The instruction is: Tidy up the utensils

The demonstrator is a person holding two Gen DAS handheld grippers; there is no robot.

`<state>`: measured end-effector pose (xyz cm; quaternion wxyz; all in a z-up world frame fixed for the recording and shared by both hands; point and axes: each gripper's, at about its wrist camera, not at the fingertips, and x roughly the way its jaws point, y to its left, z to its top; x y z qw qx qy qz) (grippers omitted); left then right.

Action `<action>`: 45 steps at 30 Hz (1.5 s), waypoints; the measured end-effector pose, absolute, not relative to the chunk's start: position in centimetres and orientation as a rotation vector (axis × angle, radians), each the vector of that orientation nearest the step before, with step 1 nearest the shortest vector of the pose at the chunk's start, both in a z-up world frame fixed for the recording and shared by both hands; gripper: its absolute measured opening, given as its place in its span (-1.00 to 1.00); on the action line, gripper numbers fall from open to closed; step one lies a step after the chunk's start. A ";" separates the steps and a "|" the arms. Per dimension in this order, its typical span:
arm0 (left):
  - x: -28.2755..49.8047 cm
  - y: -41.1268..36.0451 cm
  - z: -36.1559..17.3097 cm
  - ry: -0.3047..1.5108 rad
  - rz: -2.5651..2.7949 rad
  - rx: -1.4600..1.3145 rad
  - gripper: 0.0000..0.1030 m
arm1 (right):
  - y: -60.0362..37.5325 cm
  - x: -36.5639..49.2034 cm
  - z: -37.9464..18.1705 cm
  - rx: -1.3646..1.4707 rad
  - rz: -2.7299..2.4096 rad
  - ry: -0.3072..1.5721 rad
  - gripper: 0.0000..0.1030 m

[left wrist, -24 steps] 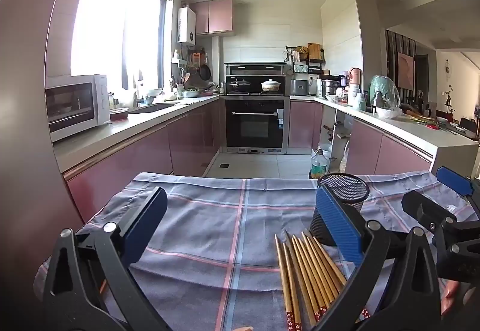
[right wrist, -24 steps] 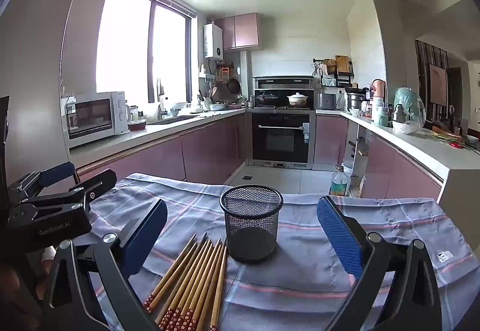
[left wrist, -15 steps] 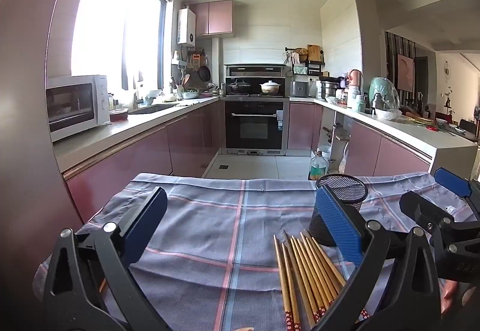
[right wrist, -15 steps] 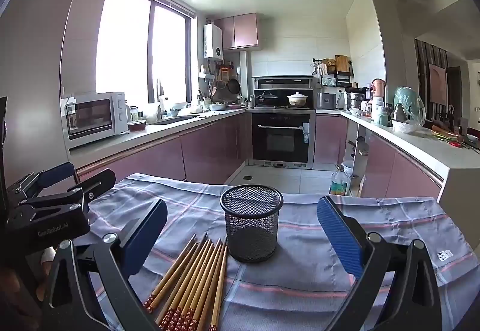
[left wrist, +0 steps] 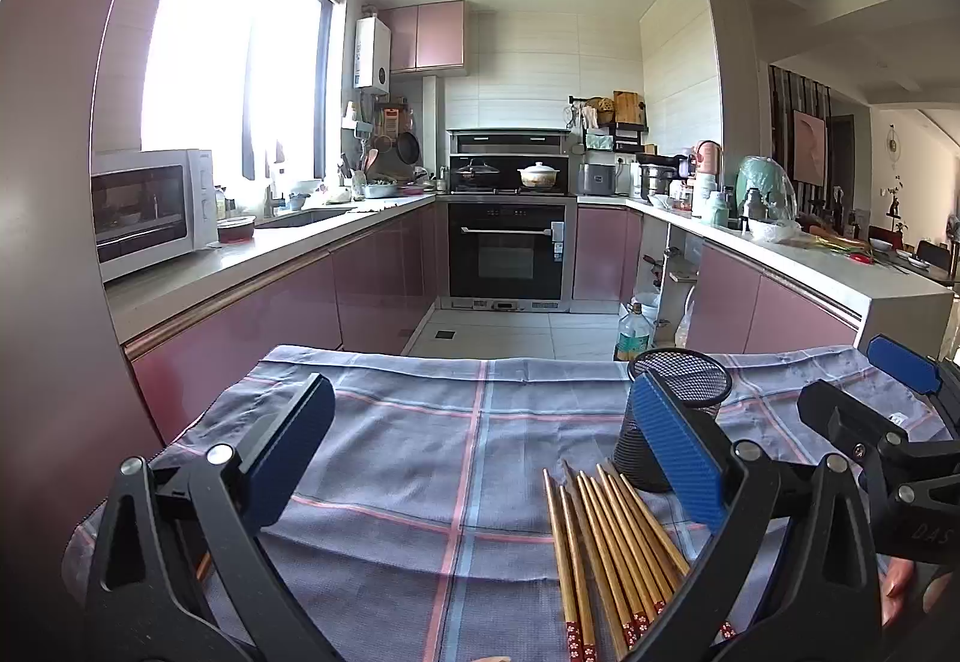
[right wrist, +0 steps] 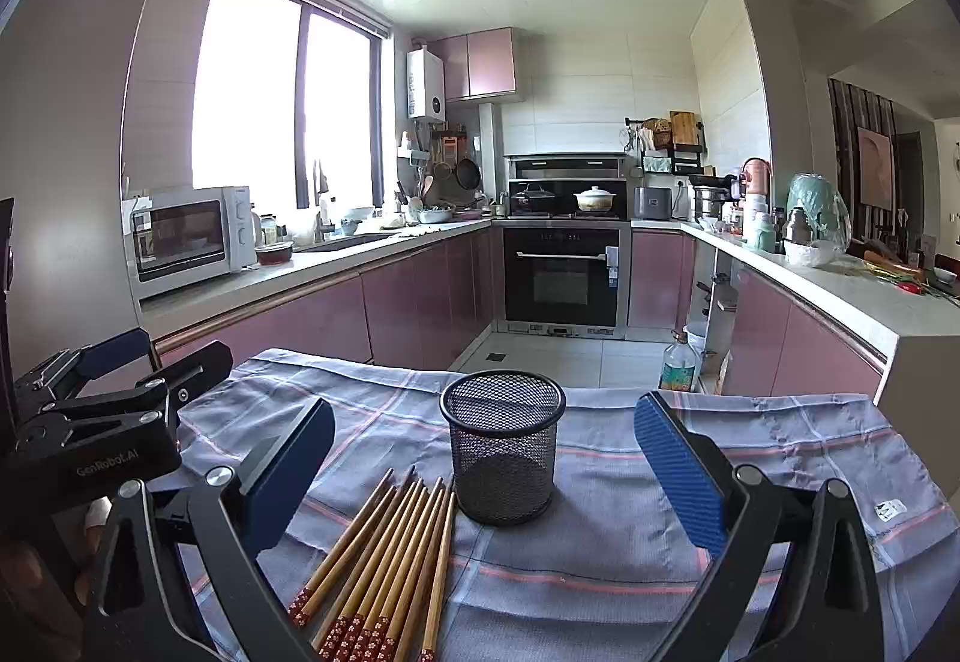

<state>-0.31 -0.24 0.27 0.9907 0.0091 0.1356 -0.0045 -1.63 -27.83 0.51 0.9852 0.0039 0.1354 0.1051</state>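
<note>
Several wooden chopsticks (right wrist: 390, 560) with red patterned ends lie side by side on the blue-grey checked cloth (right wrist: 600, 542), just in front and left of a black mesh cup (right wrist: 503, 446) that stands upright and empty. My right gripper (right wrist: 483, 473) hovers wide open above the cloth, with the cup between and beyond its blue pads. In the left wrist view the chopsticks (left wrist: 612, 548) and the cup (left wrist: 678, 410) lie to the right, partly behind the right pad. My left gripper (left wrist: 474, 458) is open with only cloth between its fingers.
The cloth-covered table ends at its far edge (left wrist: 480, 359), with kitchen floor beyond. Pink cabinets and counters run along both sides, a microwave (right wrist: 186, 236) on the left, an oven (right wrist: 561, 272) at the back. Each gripper shows at the edge of the other's view.
</note>
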 end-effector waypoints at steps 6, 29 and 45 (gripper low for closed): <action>-0.4 -0.1 0.2 0.270 -0.008 0.017 0.89 | -27.9 -1.7 0.5 0.010 0.211 0.270 0.88; -0.3 -0.3 0.2 0.268 -0.011 0.018 0.90 | -27.9 -1.7 0.4 0.012 0.217 0.271 0.88; -0.4 -0.4 0.2 0.266 -0.014 0.017 0.90 | -28.0 -1.5 0.6 0.017 0.221 0.273 0.88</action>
